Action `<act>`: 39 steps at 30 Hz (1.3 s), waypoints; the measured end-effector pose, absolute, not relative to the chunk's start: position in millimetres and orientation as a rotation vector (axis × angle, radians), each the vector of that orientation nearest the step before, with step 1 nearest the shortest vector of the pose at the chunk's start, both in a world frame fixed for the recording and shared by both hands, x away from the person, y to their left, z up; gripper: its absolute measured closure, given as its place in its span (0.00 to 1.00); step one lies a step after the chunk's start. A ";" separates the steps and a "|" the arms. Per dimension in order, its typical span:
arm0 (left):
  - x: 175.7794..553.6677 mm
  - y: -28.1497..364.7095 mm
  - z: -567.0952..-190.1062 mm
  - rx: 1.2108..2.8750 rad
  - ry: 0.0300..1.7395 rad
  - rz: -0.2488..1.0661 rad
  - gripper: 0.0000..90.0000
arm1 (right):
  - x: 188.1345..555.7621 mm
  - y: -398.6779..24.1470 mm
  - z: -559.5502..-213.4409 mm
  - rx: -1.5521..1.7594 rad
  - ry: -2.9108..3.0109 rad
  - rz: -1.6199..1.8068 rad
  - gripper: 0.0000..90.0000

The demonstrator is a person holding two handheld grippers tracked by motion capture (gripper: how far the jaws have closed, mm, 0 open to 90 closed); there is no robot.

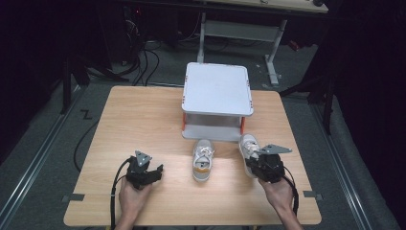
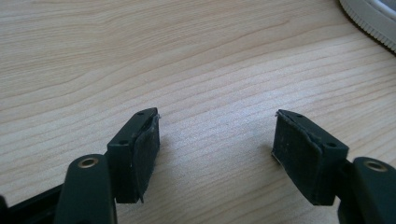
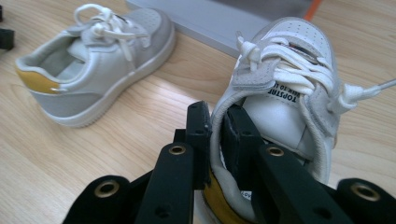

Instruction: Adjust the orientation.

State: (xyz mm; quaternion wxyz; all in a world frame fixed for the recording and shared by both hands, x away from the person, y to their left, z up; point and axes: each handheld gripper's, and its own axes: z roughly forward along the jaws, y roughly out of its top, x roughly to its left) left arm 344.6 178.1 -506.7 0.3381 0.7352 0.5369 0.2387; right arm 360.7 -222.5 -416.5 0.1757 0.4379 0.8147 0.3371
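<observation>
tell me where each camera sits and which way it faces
High view: above the person's side, looking forward and down on the table, rack and two shoes; both hands and grippers show.
Left gripper view: on the left gripper, looking along its open fingers at bare table.
Right gripper view: on the right gripper, facing the rack; its fingers pinch the right shoe at the heel.
Shared: high and right gripper views both show the left shoe.
</observation>
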 end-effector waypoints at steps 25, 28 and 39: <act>344.9 178.6 -506.6 1.909 1.402 0.617 0.36 | 372.2 -149.8 -442.4 1.199 2.445 0.893 0.90; 345.0 178.7 -506.6 1.908 1.401 0.616 0.36 | 372.0 -144.8 -446.9 1.202 2.455 0.880 0.90; 345.1 179.0 -506.6 1.907 1.400 0.613 0.36 | 371.4 -142.1 -449.8 1.205 2.467 0.883 0.88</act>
